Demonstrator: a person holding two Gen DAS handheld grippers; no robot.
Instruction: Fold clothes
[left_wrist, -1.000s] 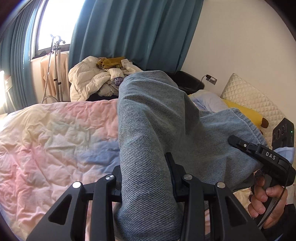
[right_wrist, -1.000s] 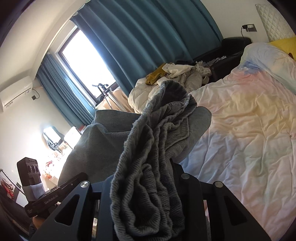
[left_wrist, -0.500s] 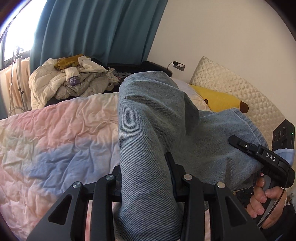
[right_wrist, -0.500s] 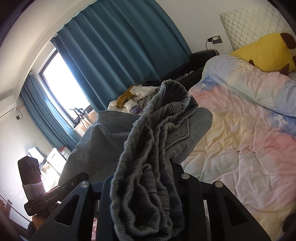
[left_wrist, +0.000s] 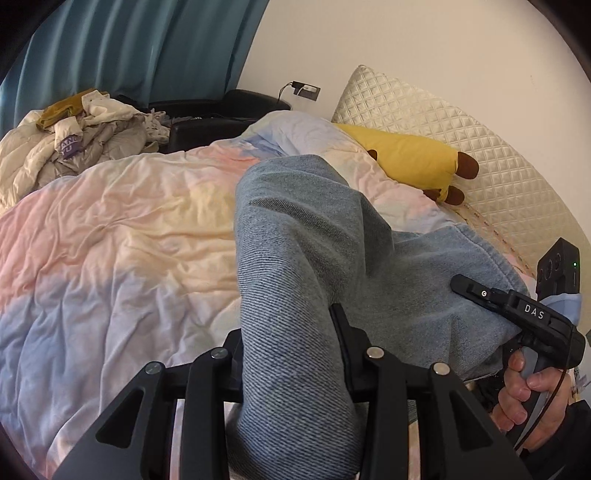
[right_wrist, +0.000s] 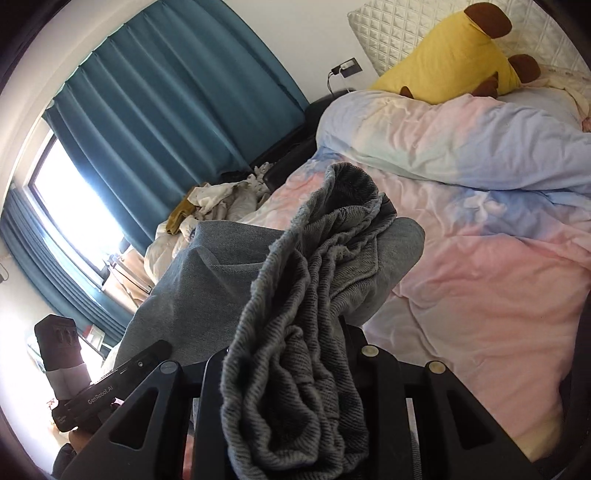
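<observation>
Left gripper (left_wrist: 291, 354) is clamped on a fold of the blue-grey jeans (left_wrist: 306, 236), denim bulging up between its fingers and draping fwd over the bed. Right gripper (right_wrist: 291, 354) is clenched on a bunched, gathered edge of the same jeans (right_wrist: 317, 266), prob. the waistband, w/ ridged folds piled over its fingers. Jeans hang between both grippers, held up above the duvet (left_wrist: 110, 229), which is pastel pink, yellow & blue and wrinkled. In the left wrist view the right gripper's black body shows at the far right w/ a hand (left_wrist: 524, 398) wrapped round its grip; cloth runs from it across to the left one. Yellow plush toy (left_wrist: 410, 158) w/ brown tips lies at the head of the bed, touching a quilted cream pillow (left_wrist: 443, 125). Heap of pale clothes (left_wrist: 74, 140) sits beyond the bed's far side, near teal curtains (right_wrist: 177, 110). Bright window (right_wrist: 74, 210) shows left of the curtains in the right wrist view.
</observation>
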